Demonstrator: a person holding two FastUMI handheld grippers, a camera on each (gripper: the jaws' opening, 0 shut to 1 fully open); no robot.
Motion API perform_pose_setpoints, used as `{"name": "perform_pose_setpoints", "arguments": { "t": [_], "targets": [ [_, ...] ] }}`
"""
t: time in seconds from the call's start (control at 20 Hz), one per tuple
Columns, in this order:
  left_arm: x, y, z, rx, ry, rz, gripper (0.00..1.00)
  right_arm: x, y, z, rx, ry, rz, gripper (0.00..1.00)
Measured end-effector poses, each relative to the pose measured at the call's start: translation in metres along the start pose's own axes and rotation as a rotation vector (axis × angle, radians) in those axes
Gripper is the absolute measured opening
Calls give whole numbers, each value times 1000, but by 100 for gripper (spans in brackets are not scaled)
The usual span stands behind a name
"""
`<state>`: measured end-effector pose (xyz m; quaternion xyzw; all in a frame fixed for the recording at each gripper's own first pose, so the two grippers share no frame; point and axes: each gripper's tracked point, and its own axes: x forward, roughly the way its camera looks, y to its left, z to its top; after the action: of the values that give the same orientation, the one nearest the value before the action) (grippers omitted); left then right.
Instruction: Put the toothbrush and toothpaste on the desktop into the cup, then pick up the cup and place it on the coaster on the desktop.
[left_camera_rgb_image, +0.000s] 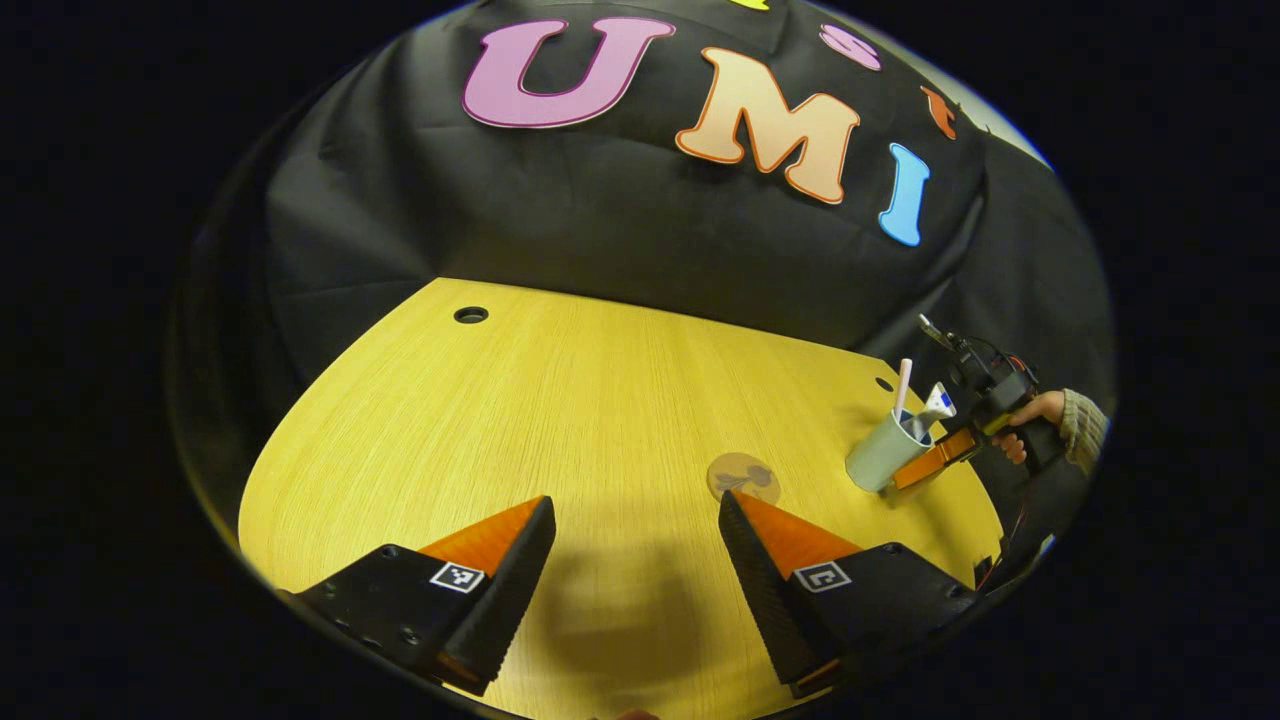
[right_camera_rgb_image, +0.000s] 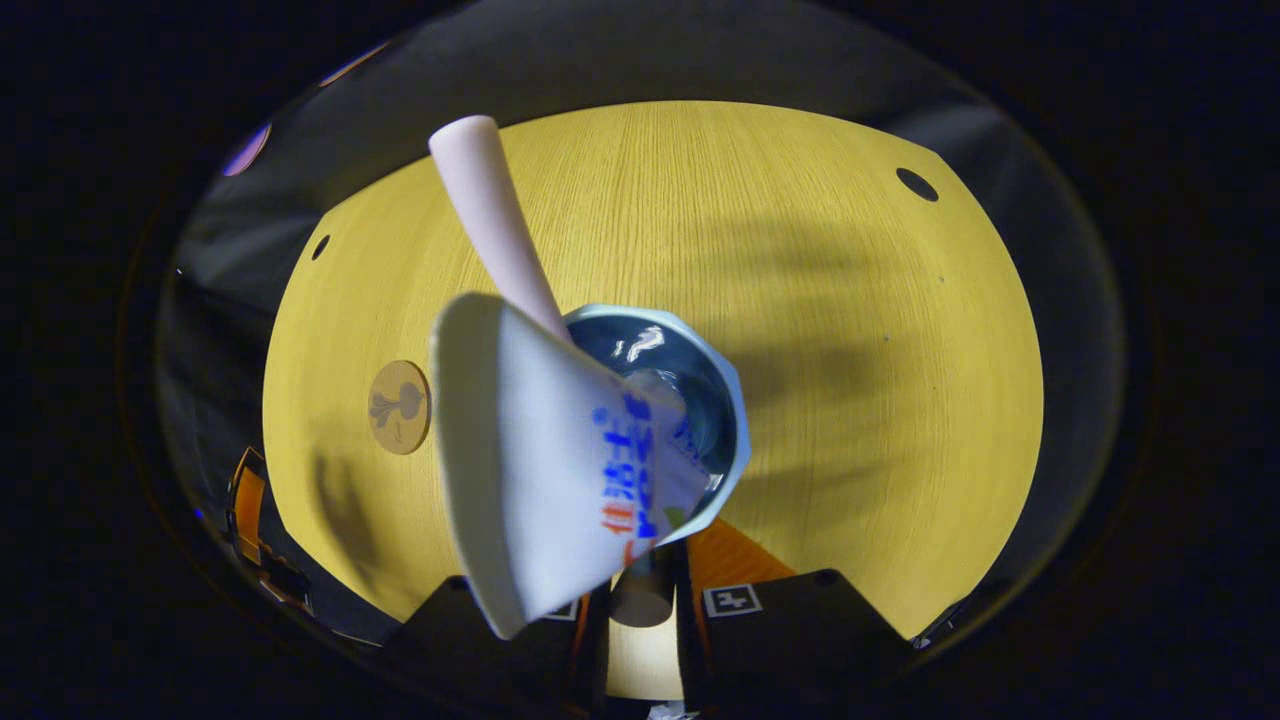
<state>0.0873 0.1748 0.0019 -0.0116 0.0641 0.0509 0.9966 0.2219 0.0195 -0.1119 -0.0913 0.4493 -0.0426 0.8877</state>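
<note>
left gripper (left_camera_rgb_image: 637, 560): jaws wide apart, nothing between them, hovering over bare desktop (left_camera_rgb_image: 560, 400); its shadow falls on the wood right under the gap.
right gripper (right_camera_rgb_image: 635, 600): fingers close together, clamped on the cup's near wall, one finger on each side of it; grip partly hidden by the toothpaste. Seen from the left gripper view (left_camera_rgb_image: 930, 465) it is far off to the right, held by a hand (left_camera_rgb_image: 1030, 420) with a knit sleeve (left_camera_rgb_image: 1085, 430).
cup (right_camera_rgb_image: 725, 400): pale, directly ahead of the right gripper's fingers, mouth facing the camera, dark glossy inside. In the left gripper view (left_camera_rgb_image: 885, 452) it leans tilted, forward and to the right of the left gripper; cannot tell if its base touches the desktop.
toothpaste (right_camera_rgb_image: 540, 460): white tube, standing in the cup, crimped wide end sticking out toward the right gripper's camera, left of cup centre; also poking out of the cup in the left gripper view (left_camera_rgb_image: 937, 405).
toothbrush (right_camera_rgb_image: 495, 220): pale pink handle, in the cup, rising up and leftward behind the toothpaste; seen as a thin stick above the rim in the left gripper view (left_camera_rgb_image: 903, 385).
coaster (left_camera_rgb_image: 743, 476): round, brown with a dark motif, flat on the desktop just ahead of the left gripper's right finger; nothing on it. From the right gripper (right_camera_rgb_image: 399, 407) it sits off to the left, apart from the cup.
desktop holes: small dark holes near the far edges (left_camera_rgb_image: 471, 315).
</note>
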Motion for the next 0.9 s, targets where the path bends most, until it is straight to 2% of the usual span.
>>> {"name": "perform_pose_setpoints", "arguments": {
  "t": [0.15, 0.3, 0.45, 0.9],
  "targets": [
    [3, -5, 0, -9, 0, -25, 95, 0, 1, -1, -18, -11, -28, 26],
    [3, -11, 2, -14, -7, -42, 95, 1, 3, -2, -42, -20, -29, 25],
    [1, -11, -2, -22, -5, -49, 95, 2, 7, 1, -65, -41, 20, 24],
    [-8, -16, -4, -75, -4, -79, 95, 8, 1, 3, -245, -42, 125, 24]
  ]
}}
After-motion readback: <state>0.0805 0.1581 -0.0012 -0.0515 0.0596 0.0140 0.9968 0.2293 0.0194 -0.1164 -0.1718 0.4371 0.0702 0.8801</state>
